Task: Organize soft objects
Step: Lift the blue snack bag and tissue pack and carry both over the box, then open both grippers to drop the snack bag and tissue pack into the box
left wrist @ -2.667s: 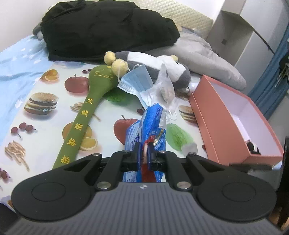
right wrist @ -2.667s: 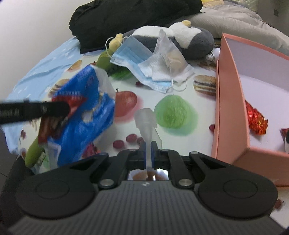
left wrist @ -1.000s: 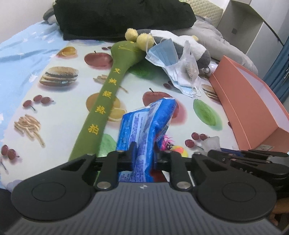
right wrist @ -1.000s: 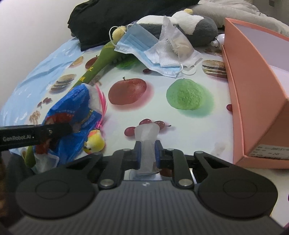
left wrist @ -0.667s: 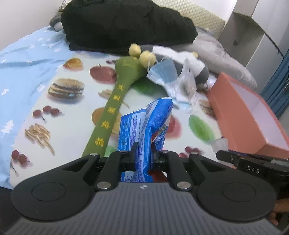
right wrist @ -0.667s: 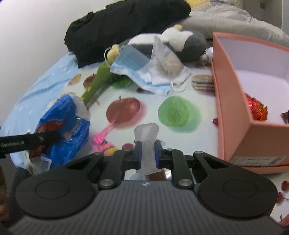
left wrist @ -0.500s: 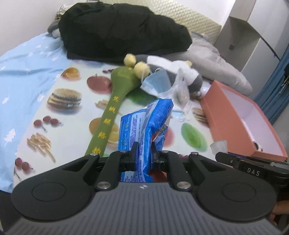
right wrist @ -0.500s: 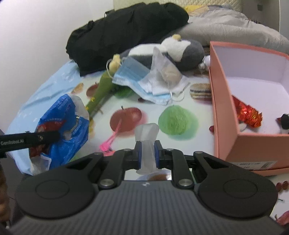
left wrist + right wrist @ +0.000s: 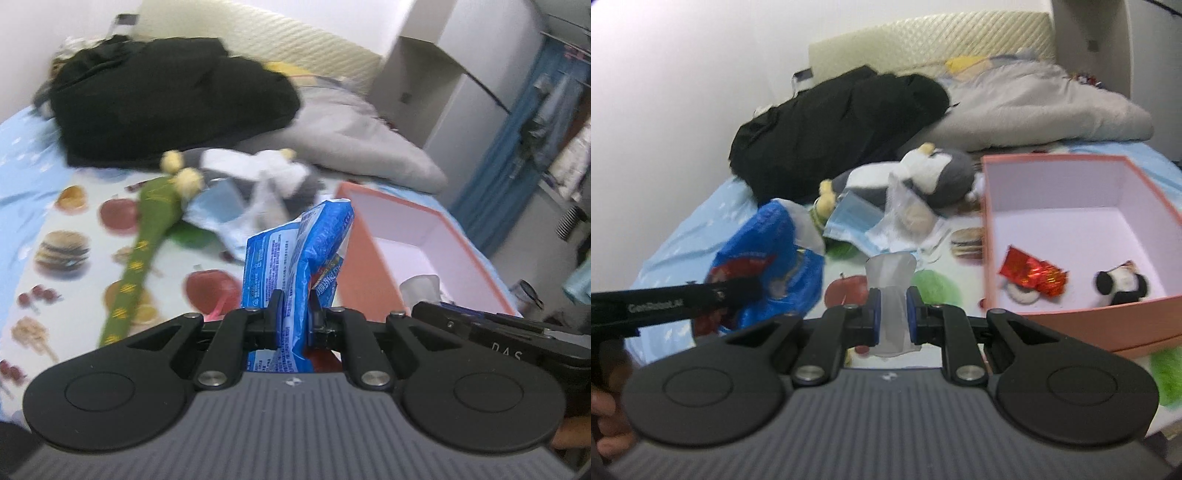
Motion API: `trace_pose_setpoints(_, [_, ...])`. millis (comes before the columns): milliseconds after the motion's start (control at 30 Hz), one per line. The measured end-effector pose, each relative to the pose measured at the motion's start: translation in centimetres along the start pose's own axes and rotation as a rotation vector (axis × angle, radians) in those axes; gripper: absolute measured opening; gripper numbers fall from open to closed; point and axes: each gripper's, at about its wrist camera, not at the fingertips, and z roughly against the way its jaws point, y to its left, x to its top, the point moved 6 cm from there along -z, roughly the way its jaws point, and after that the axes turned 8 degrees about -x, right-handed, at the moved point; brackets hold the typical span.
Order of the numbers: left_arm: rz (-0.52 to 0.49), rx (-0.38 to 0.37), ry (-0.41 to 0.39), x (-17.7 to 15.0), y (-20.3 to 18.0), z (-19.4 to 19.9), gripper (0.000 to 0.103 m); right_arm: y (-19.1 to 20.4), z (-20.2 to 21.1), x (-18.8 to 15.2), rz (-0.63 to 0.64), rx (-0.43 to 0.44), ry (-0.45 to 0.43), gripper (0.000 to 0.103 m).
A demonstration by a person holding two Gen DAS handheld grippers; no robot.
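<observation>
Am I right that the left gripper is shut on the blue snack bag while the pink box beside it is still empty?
Not quite: the left gripper is shut on the blue snack bag, but the pink box is not empty. The right wrist view shows a red foil wrapper and a small panda plush inside.

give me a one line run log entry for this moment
left gripper: shut on blue snack bag | right gripper: shut on translucent plastic piece | both lifted | pink box: open, red foil wrapper inside
</observation>
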Motion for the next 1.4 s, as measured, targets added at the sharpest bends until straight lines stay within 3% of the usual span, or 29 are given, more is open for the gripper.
trace_pose_setpoints(300, [-0.046, -0.151, 0.039, 0.6, -7.0, -3.2, 0.014, -5.8, 4.0, 0.5, -0.066, -0.108, -0.041, 0.018])
trace_pose_setpoints(533, [-0.118, -0.222, 0.096, 1.9, -11.3, -8.9, 0.014, -9.9, 2.5, 1.6, -0.101, -0.151, -0.044, 0.018])
trace_pose_setpoints(700, [-0.151, -0.234, 0.123, 3.8, -13.5, -13.3, 0.014, -12.4, -0.6, 2.8, -0.110, -0.176, -0.017, 0.018])
trace_pose_setpoints(933, [-0.200, -0.189, 0.181, 7.5, -15.0, -20.1, 0.014, -16.5, -5.2, 5.5, -0.118, -0.228, 0.044, 0.018])
trace_pose_setpoints(1133, [-0.142, -0.194, 0.323, 9.6, -15.3, -26.5, 0.014, -20.4, -9.8, 6.9, -0.174, -0.239, 0.163, 0.018])
trace_pose_setpoints(1400, [-0.136, -0.158, 0.422, 10.0, -15.7, -31.2, 0.014, -23.2, -13.5, 5.6, -0.245, -0.235, 0.292, 0.021])
